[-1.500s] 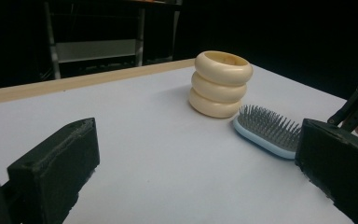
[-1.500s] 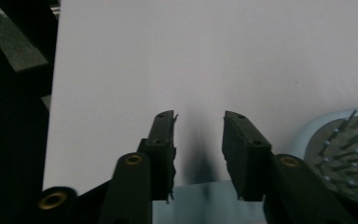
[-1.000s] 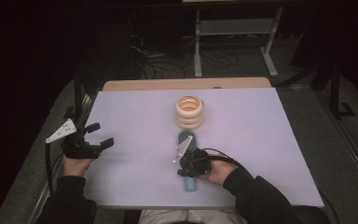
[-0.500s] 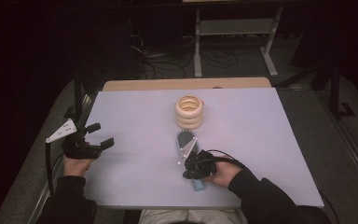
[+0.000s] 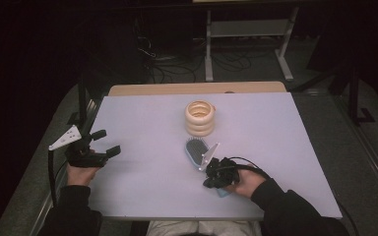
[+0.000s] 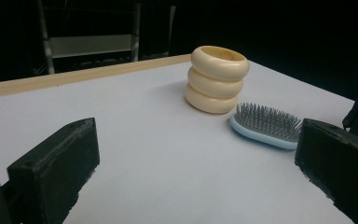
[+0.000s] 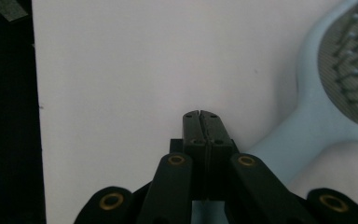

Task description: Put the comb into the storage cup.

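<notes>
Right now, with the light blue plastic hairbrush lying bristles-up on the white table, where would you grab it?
By its narrow handle, I think. The light blue plastic hairbrush lies flat, bristles up, its head near the cream ring stack and its handle toward the person. Coming from the near side, jaws astride the handle, avoids the bristles. The right gripper is shut just beside it.

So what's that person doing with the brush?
A person sits at a white table with a gripper in each hand. The right gripper is shut, jaws pressed together, lying over the handle of a light blue hairbrush without gripping it. The left gripper rests open at the table's left edge. A stack of cream rings stands behind the brush.
</notes>
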Motion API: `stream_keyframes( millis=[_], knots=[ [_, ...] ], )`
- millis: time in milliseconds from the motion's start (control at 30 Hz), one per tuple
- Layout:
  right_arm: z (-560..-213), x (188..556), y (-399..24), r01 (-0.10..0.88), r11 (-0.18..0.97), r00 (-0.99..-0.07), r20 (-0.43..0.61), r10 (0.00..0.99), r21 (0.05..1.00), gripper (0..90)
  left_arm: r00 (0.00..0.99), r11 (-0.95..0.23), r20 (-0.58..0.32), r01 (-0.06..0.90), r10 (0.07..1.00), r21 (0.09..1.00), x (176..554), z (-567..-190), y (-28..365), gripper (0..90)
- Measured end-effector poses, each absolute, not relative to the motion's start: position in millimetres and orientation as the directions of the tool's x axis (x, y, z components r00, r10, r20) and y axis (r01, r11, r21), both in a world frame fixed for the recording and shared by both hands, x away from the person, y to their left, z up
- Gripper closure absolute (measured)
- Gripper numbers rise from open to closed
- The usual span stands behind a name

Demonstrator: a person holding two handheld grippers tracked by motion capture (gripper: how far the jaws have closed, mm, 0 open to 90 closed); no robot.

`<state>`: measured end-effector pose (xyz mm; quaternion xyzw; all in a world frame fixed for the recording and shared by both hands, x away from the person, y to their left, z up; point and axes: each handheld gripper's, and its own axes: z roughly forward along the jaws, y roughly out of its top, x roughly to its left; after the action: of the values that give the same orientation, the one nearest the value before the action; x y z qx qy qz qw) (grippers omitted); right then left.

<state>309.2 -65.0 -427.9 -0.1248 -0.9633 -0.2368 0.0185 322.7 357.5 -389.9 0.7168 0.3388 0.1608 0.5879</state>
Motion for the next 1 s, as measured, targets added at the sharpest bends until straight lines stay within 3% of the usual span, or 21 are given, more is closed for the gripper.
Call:
stream_keyframes(
  millis=[1000],
  knots=[
    [-428.9, 320.4, -115.8, 0.363, 0.817, -0.930, 0.122, 0.346, 0.448, 88.4, 0.721, -0.078, -0.168, 0.295, 0.672, 0.952, 323.2, -389.9, 357.9, 0.0]
  ],
)
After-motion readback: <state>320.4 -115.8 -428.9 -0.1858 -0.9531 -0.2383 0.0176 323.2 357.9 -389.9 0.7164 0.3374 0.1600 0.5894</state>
